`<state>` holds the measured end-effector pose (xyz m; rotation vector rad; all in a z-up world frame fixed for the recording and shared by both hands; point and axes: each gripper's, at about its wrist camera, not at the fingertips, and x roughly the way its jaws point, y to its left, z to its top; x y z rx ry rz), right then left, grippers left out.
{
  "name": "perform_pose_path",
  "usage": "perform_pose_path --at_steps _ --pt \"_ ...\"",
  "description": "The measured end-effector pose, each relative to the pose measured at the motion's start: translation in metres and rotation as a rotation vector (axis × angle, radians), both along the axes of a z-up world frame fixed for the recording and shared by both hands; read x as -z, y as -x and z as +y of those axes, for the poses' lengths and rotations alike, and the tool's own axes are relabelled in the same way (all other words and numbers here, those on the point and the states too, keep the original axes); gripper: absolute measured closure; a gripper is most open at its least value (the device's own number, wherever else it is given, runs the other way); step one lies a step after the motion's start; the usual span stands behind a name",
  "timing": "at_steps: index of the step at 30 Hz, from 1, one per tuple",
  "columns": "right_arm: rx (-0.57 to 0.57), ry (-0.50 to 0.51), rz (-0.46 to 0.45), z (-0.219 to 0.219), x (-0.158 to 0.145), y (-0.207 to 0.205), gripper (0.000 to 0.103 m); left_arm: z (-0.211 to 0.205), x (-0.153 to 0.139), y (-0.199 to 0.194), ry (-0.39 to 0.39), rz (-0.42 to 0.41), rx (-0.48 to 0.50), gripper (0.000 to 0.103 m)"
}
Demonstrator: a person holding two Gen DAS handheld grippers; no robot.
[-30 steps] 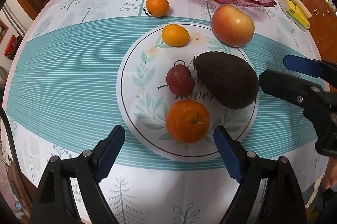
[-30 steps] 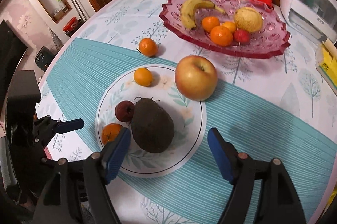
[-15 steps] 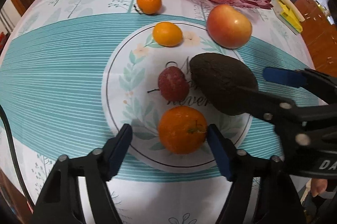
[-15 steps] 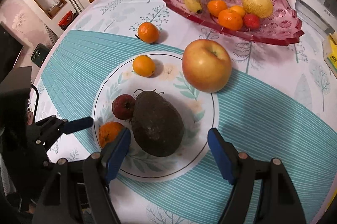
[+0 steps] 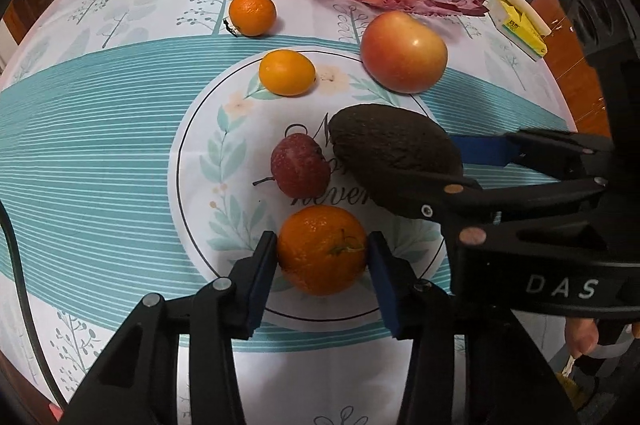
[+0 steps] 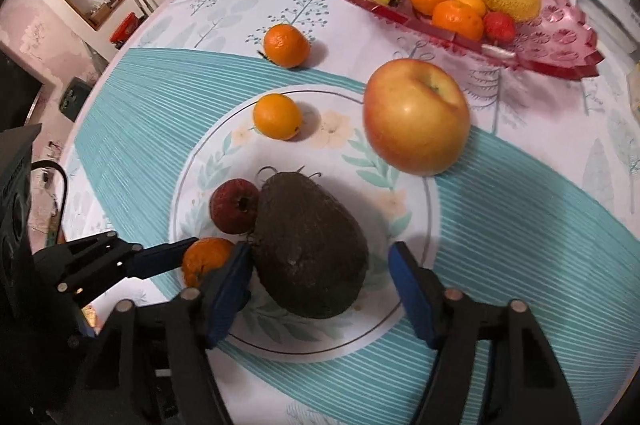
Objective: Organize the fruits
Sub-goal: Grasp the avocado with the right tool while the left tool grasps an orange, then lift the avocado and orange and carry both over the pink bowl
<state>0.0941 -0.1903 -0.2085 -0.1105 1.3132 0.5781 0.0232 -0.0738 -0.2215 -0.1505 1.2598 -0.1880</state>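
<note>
Tangerine at the near edge of the printed circle on the tablecloth sits between the left gripper pads, both touching its sides: clamped. It is soft-skinned, light; squeeze gently across its middle. Right gripper straddles the avocado, jaws apart, 1 pad touching. Avocado looks heavier, rough-skinned; grip the broad belly. The pink glass fruit tray waits behind.

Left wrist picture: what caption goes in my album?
Left hand-held gripper closes on an orange beside the avocado.
</note>
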Motion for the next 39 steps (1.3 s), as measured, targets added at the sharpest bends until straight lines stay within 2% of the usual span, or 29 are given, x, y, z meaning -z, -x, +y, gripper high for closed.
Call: perform_pose_path --at_steps 8,17,23,39 --pt "0.009 -0.004 -0.01 -0.003 -0.001 0.004 0.045 0.0 0.002 -0.003 0.001 0.019 0.012 0.058" --pt "0.114 -0.046 0.007 -0.043 -0.009 0.001 0.045 -0.006 0.002 -0.003 -0.023 0.026 0.029 0.059" --pt "0.144 -0.064 0.005 -0.058 -0.015 0.004 0.045 -0.004 0.001 -0.002 -0.007 0.027 0.021 0.061" --pt "0.152 -0.112 -0.032 -0.067 -0.039 0.003 0.045 0.002 -0.053 -0.009 0.04 -0.092 0.002 0.061"
